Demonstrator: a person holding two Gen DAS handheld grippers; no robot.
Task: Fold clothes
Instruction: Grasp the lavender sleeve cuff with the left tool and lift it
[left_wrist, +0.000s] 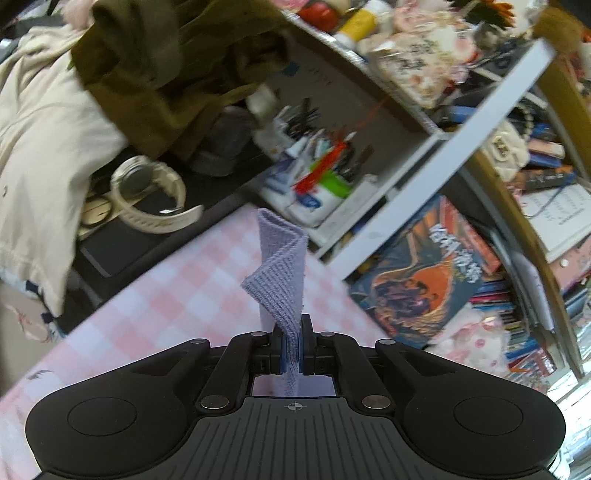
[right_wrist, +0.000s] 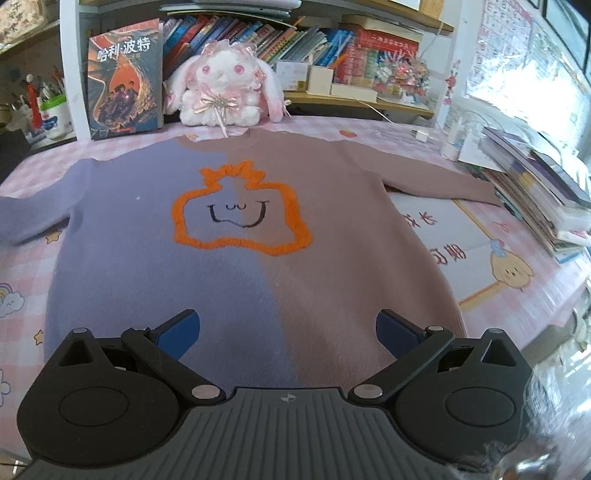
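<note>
Holding a ribbed lilac knit cuff (left_wrist: 284, 273) pinched between its blue pads, the left gripper (left_wrist: 291, 347) is closed tight on the fabric, which stands up twisted and doubled over above the pink-and-white checked table cover (left_wrist: 166, 302). The right gripper (right_wrist: 288, 328) hangs wide open with nothing between its jaws, poised over the near hem of the two-tone lilac and dusty-pink fuzzy sweater with an orange outlined smiling figure (right_wrist: 240, 221).

The sweater lies face up and flat on the table, collar far, near the white plush rabbit (right_wrist: 221, 88), with the pink sleeve (right_wrist: 443, 181) stretched out to the right. The step in hand appears to be handling the lilac sleeve, probably carrying it in across the body. To do it well, the cuff would be kept taut and untwisted so the sleeve lands flat, with its crease at the shoulder seam and the body left undisturbed.

Only the left wrist view shows the grip and the cuff's twist, plus the olive garment (left_wrist: 166, 55) and cream garment (left_wrist: 40, 129) heaped beyond the table's edge. Only the right wrist view shows the whole sweater, its flatness and the pink sleeve's position; the lilac sleeve runs out of frame at the left.
</note>
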